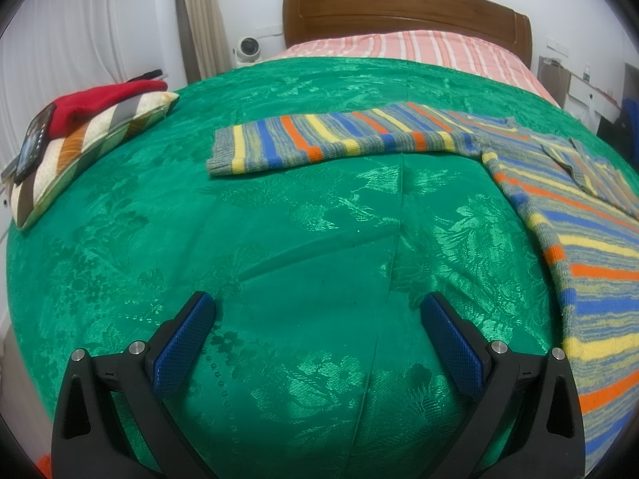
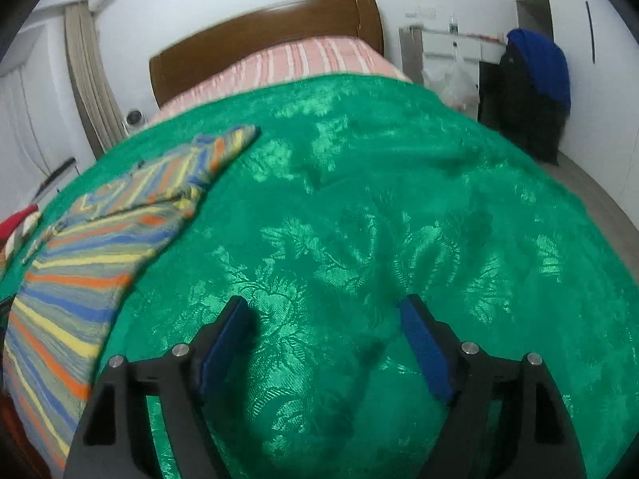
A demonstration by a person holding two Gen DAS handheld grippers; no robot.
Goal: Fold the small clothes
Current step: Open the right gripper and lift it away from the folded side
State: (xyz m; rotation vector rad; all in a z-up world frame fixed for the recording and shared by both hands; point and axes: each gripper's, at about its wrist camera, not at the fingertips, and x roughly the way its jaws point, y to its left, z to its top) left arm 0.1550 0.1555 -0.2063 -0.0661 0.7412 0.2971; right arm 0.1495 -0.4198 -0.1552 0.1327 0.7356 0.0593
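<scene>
A striped knit sweater (image 1: 579,239) in grey, blue, yellow and orange lies flat on the green bedspread (image 1: 279,239). One sleeve (image 1: 319,139) stretches out to the left. The other sleeve is folded over the body. My left gripper (image 1: 315,311) is open and empty above bare bedspread, left of the sweater's body. In the right wrist view the sweater (image 2: 80,271) lies at the left. My right gripper (image 2: 325,311) is open and empty over the bedspread (image 2: 399,199), to the right of the sweater.
A striped pillow (image 1: 80,147) with a red cloth (image 1: 100,99) and a phone (image 1: 34,139) on it lies at the bed's left edge. A wooden headboard (image 1: 399,12) and pink striped sheet (image 1: 399,48) are at the back. A chair with dark clothes (image 2: 531,92) stands right of the bed.
</scene>
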